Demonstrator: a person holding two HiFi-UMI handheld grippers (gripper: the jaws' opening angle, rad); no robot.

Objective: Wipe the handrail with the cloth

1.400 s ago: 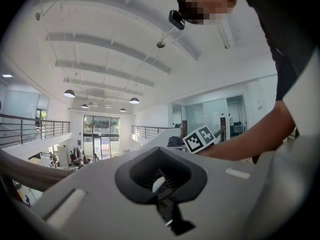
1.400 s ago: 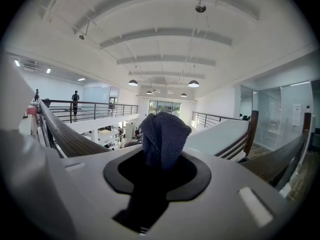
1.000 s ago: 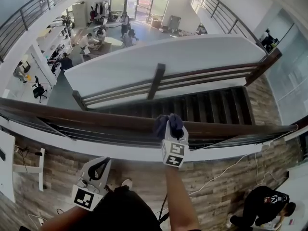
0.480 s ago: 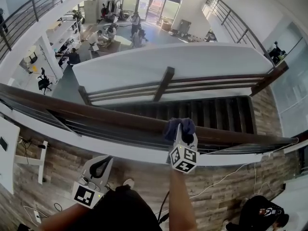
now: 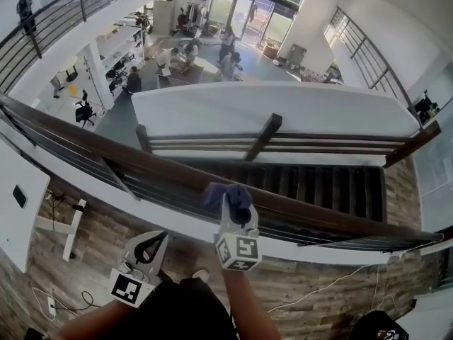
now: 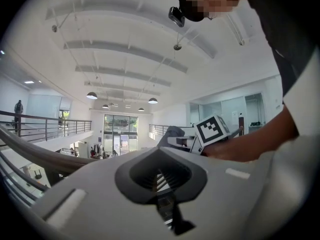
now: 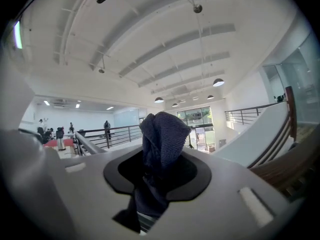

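The dark brown wooden handrail runs from the upper left down to the right across the head view. A dark blue cloth rests on top of it, and my right gripper is shut on that cloth. In the right gripper view the cloth stands bunched up between the jaws, with the handrail at the lower right. My left gripper hangs lower left, short of the rail, shut with nothing in it. In the left gripper view the handrail is at the left and the cloth lies ahead.
Beyond the rail is a stairwell with dark steps and a lower stair rail. Thin metal bars run under the handrail. A cable lies on the plank floor behind the rail. Several people are on the ground floor far below.
My right gripper has slid left along the handrail with the cloth in it. The left gripper has stayed low at the left, still shut.
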